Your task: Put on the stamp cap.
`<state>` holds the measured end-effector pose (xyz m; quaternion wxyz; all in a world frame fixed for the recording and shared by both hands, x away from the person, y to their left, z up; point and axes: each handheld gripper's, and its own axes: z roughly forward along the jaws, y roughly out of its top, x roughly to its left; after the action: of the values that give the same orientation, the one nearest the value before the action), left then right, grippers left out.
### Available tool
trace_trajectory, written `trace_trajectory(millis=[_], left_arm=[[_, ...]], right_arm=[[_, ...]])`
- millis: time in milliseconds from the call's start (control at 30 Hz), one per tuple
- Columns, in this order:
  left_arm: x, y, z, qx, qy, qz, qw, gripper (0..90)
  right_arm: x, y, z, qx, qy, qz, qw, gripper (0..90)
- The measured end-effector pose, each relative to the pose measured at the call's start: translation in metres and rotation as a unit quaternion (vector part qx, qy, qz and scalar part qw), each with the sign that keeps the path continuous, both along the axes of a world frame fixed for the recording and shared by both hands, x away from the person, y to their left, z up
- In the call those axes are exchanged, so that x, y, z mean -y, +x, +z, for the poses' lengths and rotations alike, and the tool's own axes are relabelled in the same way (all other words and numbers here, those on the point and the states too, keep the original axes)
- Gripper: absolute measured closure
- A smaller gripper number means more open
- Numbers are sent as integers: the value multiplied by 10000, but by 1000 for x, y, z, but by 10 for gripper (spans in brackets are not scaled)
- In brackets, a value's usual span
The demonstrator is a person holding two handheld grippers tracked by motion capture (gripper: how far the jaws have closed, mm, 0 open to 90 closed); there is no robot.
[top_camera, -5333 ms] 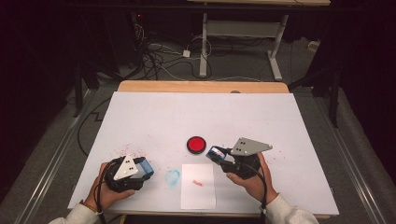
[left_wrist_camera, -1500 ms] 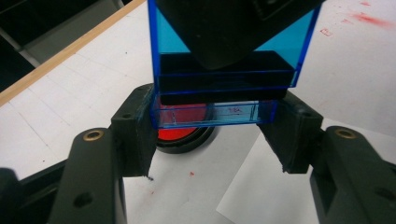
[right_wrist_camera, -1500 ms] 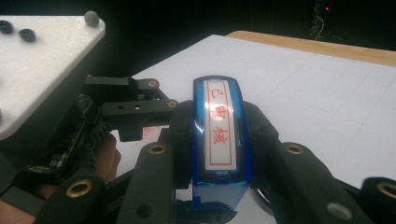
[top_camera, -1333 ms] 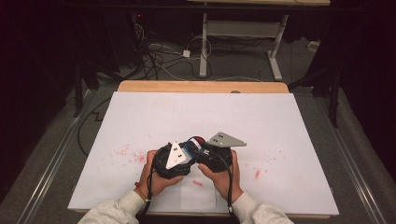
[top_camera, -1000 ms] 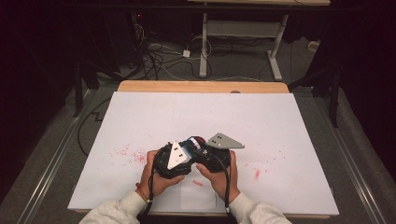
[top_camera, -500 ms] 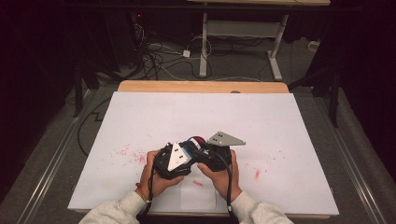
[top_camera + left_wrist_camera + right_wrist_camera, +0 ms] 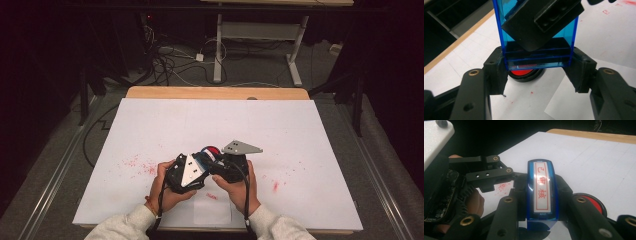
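A clear blue stamp [image 7: 202,159] hangs just above the table, gripped from both sides. In the left gripper view, my left gripper [image 7: 537,68] is shut on the stamp's [image 7: 539,61] lower end, and a black jaw of the other gripper crosses it higher up. In the right gripper view, my right gripper [image 7: 541,195] is shut on the stamp's [image 7: 541,192] body. Its white label with red characters faces the camera. A round red ink pad [image 7: 211,149] lies right under and behind the stamp. From above, both hands meet at the front middle of the table.
A small white sheet [image 7: 212,210] lies at the table's front edge, below the hands. Red ink specks [image 7: 137,165] mark the white tabletop to the left, and another blot [image 7: 275,186] marks it to the right. Cables and desk legs are on the floor beyond the wooden far edge [image 7: 215,93].
Five seconds ago the hands were apart, with the blue stamp in the left gripper only. Now both grippers meet on it over the ink pad. Nothing has visibly moved in the last second.
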<state>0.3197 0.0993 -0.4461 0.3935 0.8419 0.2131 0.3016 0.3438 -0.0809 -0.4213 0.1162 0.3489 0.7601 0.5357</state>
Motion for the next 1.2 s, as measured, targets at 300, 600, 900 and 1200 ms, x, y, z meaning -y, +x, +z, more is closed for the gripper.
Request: trace_trajectory(millis=[300, 600, 900, 1200], left_arm=[[0, -1, -1, 40, 18, -19, 10000, 391], [2, 0, -3, -58, 171, 35, 9998, 390], [4, 0, -3, -208, 173, 81, 9996, 390], [2, 2, -2, -313, -97, -54, 9994, 386]], right_arm=[[4, 2, -3, -167, 208, 75, 9996, 703], [-1, -1, -8, -75, 31, 3, 10000, 702], [-3, -4, -11, 29, -68, -53, 10000, 702], [-2, -4, -6, 77, -123, -69, 9999, 697]])
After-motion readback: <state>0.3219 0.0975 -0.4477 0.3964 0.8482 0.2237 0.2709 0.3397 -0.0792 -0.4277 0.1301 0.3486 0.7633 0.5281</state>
